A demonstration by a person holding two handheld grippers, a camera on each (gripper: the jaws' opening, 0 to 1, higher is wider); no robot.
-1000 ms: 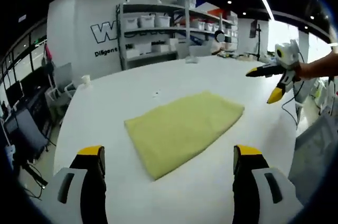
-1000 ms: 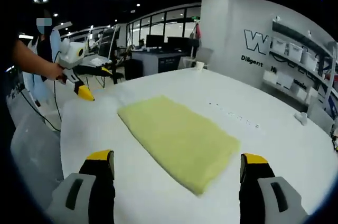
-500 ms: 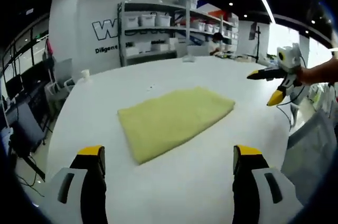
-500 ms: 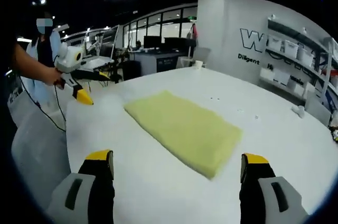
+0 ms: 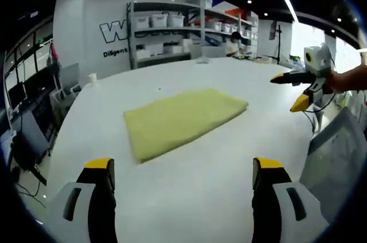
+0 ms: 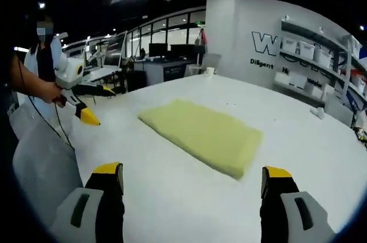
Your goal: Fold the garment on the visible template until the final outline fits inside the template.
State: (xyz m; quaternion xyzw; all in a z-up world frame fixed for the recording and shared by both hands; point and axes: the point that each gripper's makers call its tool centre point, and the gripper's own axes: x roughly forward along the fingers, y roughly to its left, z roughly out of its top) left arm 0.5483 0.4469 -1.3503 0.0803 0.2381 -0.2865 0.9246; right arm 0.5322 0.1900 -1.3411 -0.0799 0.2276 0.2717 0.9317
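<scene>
The left hand-held gripper [image 5: 179, 183] stands with its two yellow-tipped jaws spread wide and nothing between them, held above the near part of the white worktop [image 5: 229, 157]. The right hand-held gripper [image 6: 195, 188] is likewise wide open and empty over the worktop [image 6: 298, 140]. In the left gripper view the right hand-held gripper [image 5: 296, 90] comes in from the right in a person's hand [image 5: 344, 79], its jaws parted and empty, off past the worktop's edge. In the right gripper view the left hand-held gripper [image 6: 96, 104] comes in from the left, also parted and empty.

The folded yellow garment [image 5: 182, 120] lies flat as a rough rectangle on the worktop, ahead of the left hand-held gripper's jaws and well apart from them, touching neither. In the right gripper view the garment [image 6: 202, 134] lies ahead of the jaws, again well apart. No template outline can be made out around it.

Behind the worktop stand a shelf rack [image 5: 183, 34] with white bins and a wall with large lettering [image 6: 269, 45]. A small white cup [image 5: 92, 78] sits at the worktop's far edge.
</scene>
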